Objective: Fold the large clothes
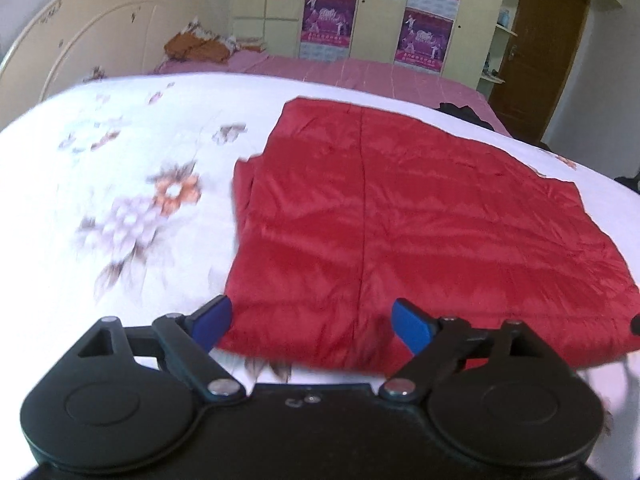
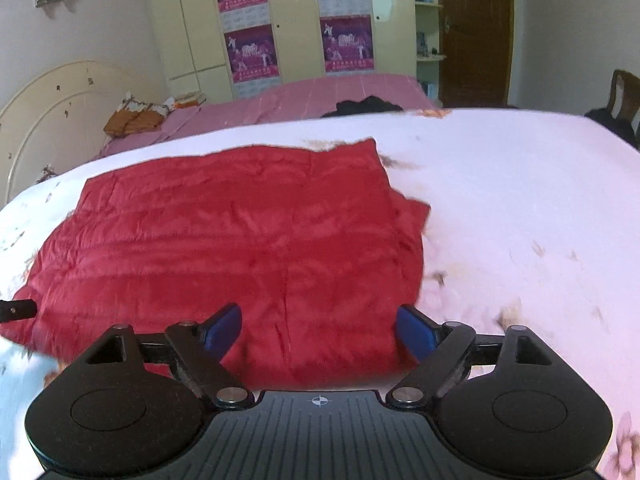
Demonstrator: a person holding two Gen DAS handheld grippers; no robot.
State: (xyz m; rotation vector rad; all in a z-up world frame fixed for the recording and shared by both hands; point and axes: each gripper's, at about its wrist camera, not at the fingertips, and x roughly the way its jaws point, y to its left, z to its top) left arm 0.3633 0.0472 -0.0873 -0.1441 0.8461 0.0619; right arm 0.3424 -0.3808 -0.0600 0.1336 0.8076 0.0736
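A large red quilted garment [image 1: 400,220] lies spread flat in a rough rectangle on the white floral bedspread [image 1: 120,168]. It also shows in the right wrist view [image 2: 248,236]. My left gripper [image 1: 312,324] is open and empty, hovering over the garment's near left edge. My right gripper [image 2: 320,328] is open and empty over the garment's near right edge. A bit of the left gripper [image 2: 16,309] shows at the left edge of the right wrist view. Folded layers stick out at the garment's left side [image 1: 244,184] and right side [image 2: 412,208].
A pink sheet [image 2: 320,92] covers the far part of the bed, with an orange bundle [image 1: 196,48] near the cream headboard [image 1: 80,40]. A dark garment [image 2: 364,106] lies at the far edge. A wardrobe [image 2: 280,20], a brown door [image 2: 476,28] and a chair [image 2: 622,92] stand behind.
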